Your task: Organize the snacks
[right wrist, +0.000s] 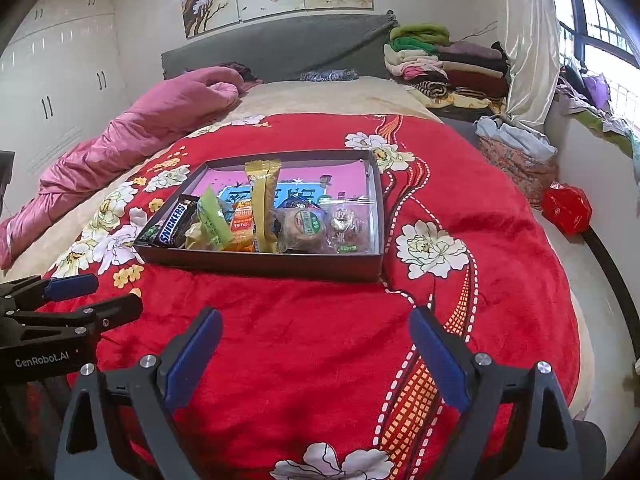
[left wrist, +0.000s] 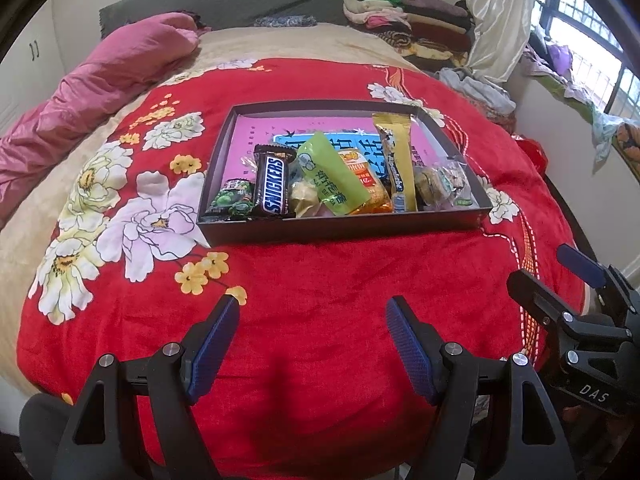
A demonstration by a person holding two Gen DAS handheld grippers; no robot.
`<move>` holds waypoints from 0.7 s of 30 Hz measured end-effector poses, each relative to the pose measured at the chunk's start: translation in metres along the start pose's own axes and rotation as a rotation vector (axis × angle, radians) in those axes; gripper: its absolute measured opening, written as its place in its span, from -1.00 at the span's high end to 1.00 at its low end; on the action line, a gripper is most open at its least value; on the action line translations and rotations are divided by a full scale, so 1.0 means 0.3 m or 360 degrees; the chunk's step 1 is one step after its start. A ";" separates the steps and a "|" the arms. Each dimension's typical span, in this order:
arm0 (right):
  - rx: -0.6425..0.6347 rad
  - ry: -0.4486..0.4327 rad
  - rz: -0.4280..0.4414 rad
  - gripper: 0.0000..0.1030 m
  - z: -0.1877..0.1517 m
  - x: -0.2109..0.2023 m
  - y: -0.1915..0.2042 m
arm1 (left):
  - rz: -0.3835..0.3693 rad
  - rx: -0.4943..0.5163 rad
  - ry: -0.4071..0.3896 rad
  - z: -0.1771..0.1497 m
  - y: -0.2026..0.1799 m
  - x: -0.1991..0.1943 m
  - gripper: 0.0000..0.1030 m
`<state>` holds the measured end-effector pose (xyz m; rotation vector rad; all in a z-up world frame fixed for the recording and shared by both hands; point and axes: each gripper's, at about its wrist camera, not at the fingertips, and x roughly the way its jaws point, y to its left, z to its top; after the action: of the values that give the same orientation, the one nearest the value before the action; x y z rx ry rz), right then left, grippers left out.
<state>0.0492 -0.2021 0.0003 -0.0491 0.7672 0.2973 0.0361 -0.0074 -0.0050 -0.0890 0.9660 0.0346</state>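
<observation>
The snacks (left wrist: 320, 178) are being kept in a dark box (left wrist: 340, 230) on the red blanket (left wrist: 320, 280), at twelve o'clock from both tongs. The left tongs (left wrist: 312, 344) and right tongs (right wrist: 316, 348) are being held wide, empty, well short of it.

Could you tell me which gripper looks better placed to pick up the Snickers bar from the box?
Left, probably. The Snickers bar lies near the box's left end, closer to the left gripper. The right gripper would have to reach across. Both hover open and empty over the red blanket.
</observation>
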 end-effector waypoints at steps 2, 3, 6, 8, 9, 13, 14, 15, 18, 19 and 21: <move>0.0001 0.0000 0.0002 -0.84 -0.001 0.002 0.000 | 0.0001 0.0000 0.0001 0.000 0.000 0.000 -0.50; -0.0001 0.0003 0.0001 -0.84 -0.001 0.001 0.000 | 0.0002 -0.0002 -0.0001 -0.001 0.000 0.000 -0.50; -0.0006 0.0008 -0.0001 -0.84 -0.005 0.006 -0.001 | 0.0003 -0.0012 0.0003 -0.001 0.003 0.005 -0.50; -0.0007 0.0004 -0.0001 -0.86 -0.006 0.009 -0.001 | 0.0004 -0.0021 0.0006 -0.001 0.008 0.008 -0.50; -0.0009 0.0002 -0.0003 -0.87 -0.007 0.010 0.000 | 0.0002 -0.0025 0.0005 -0.001 0.010 0.009 -0.50; -0.0017 -0.0003 -0.0008 -0.90 -0.009 0.011 0.000 | 0.0003 -0.0039 0.0015 -0.004 0.013 0.012 -0.50; -0.0020 -0.0003 -0.0009 -0.91 -0.010 0.012 0.001 | 0.0002 -0.0040 0.0016 -0.004 0.013 0.012 -0.50; -0.0019 -0.0003 -0.0011 -0.91 -0.009 0.011 0.001 | 0.0003 -0.0039 0.0018 -0.005 0.013 0.013 -0.50; -0.0019 -0.0004 -0.0012 -0.91 -0.007 0.008 0.002 | 0.0004 -0.0041 0.0016 -0.004 0.015 0.011 -0.50; -0.0019 -0.0005 -0.0012 -0.91 -0.008 0.008 0.002 | 0.0004 -0.0042 0.0014 -0.004 0.016 0.010 -0.50; -0.0020 -0.0005 -0.0013 -0.91 -0.007 0.008 0.005 | 0.0004 -0.0043 0.0014 -0.004 0.017 0.009 -0.50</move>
<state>0.0489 -0.2003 -0.0027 -0.0637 0.7620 0.2946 0.0364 -0.0025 -0.0083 -0.1127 0.9747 0.0494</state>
